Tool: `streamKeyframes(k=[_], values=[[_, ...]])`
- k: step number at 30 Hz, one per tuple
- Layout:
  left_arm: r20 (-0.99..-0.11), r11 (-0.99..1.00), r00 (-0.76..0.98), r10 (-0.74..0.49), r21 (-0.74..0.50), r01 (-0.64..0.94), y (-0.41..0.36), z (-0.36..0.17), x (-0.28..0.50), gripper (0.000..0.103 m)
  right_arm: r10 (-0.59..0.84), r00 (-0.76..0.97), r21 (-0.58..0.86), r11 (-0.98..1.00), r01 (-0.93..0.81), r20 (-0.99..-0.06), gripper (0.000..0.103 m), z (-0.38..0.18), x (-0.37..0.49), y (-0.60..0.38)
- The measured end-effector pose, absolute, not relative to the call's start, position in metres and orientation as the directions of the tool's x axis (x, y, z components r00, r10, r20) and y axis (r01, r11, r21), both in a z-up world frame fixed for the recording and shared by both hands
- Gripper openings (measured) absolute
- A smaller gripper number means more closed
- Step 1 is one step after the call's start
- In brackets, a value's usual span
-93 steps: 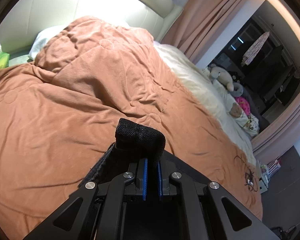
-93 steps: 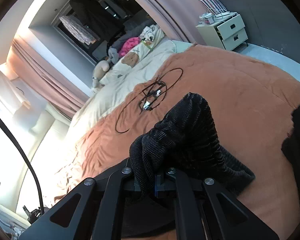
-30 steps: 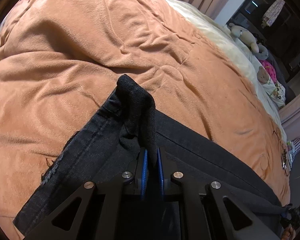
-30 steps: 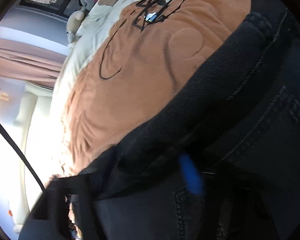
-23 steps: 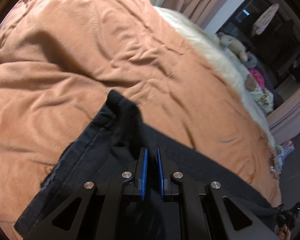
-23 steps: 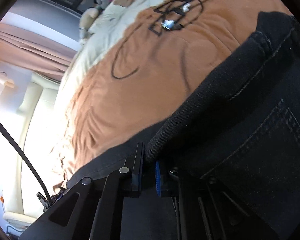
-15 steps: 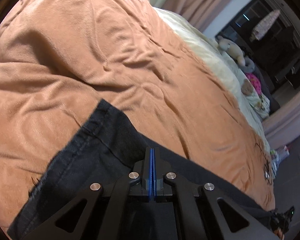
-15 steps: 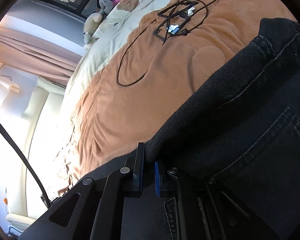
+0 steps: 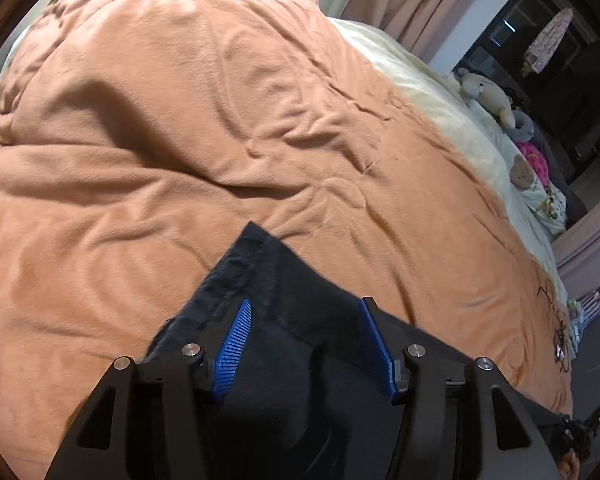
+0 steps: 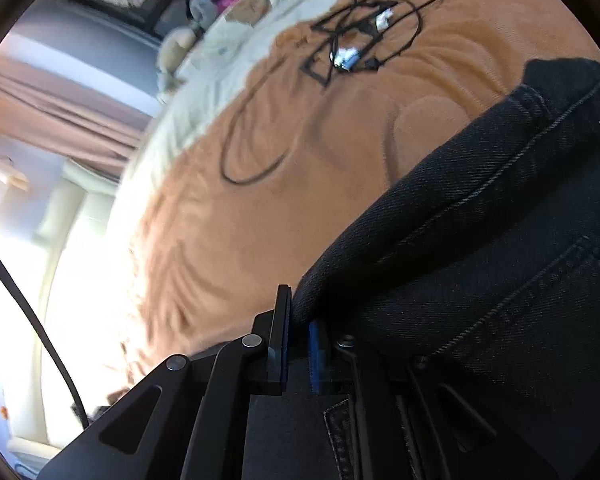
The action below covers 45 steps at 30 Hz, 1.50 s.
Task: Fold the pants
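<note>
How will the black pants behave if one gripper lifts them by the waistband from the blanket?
The black pants would probably sag and unfold: their corner lies limp on the orange blanket. The thick stitched denim looks fairly heavy. The weave seems rough, so the right gripper, nearly closed at the waistband, should hardly slip.

Dark denim pants (image 10: 480, 280) lie flat on orange blanket, hem corner (image 9: 260, 256) pointing away

The left hand-held gripper (image 9: 306, 344) no longer pinches a raised fold of the black jeans (image 9: 284, 280); its jaws have just been opening, and the denim now lies flat beneath them; the right hand-held gripper (image 10: 298, 344) has lowered its bunched handful onto the bed (image 10: 260, 208).
</note>
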<state>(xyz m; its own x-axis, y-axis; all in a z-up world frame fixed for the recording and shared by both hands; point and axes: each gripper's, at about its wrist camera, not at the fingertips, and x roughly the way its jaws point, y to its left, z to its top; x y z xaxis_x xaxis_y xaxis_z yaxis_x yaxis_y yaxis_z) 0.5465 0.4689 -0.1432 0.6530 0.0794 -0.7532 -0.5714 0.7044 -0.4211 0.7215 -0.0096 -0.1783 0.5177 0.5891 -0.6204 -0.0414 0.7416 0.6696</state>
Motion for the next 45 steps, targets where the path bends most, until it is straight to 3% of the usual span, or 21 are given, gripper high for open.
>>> streamKeyframes(k=[2,4,6,18,32,45], values=[[-0.755,0.714,0.652,0.069,-0.419,-0.561,0.471,-0.143,0.537,0.057,0.579,0.499,0.650,0.759,-0.040,-0.645,0.024,-0.180,0.723,-0.003],[-0.760,0.727,0.645,0.078,-0.399,-0.559,0.471,-0.140,0.524,0.057,0.618,0.501,0.675,0.732,-0.089,-0.605,0.067,-0.175,0.718,0.001],[-0.766,0.728,0.637,0.083,-0.390,-0.564,0.472,-0.138,0.512,0.057,0.620,0.517,0.654,0.743,-0.144,-0.590,0.073,-0.163,0.708,0.005],[-0.775,0.701,0.631,0.039,-0.429,-0.570,0.467,-0.134,0.435,0.057,0.599,0.527,0.550,0.791,-0.269,-0.603,0.073,-0.126,0.642,-0.033],[-0.774,0.633,0.632,-0.031,-0.504,-0.587,0.452,-0.159,0.376,0.057,0.559,0.572,0.520,0.816,-0.252,-0.601,0.073,-0.112,0.534,-0.127],[-0.752,0.560,0.657,-0.063,-0.571,-0.601,0.448,-0.190,0.378,0.057,0.512,0.601,0.549,0.824,-0.141,-0.614,0.073,-0.138,0.472,-0.196]])
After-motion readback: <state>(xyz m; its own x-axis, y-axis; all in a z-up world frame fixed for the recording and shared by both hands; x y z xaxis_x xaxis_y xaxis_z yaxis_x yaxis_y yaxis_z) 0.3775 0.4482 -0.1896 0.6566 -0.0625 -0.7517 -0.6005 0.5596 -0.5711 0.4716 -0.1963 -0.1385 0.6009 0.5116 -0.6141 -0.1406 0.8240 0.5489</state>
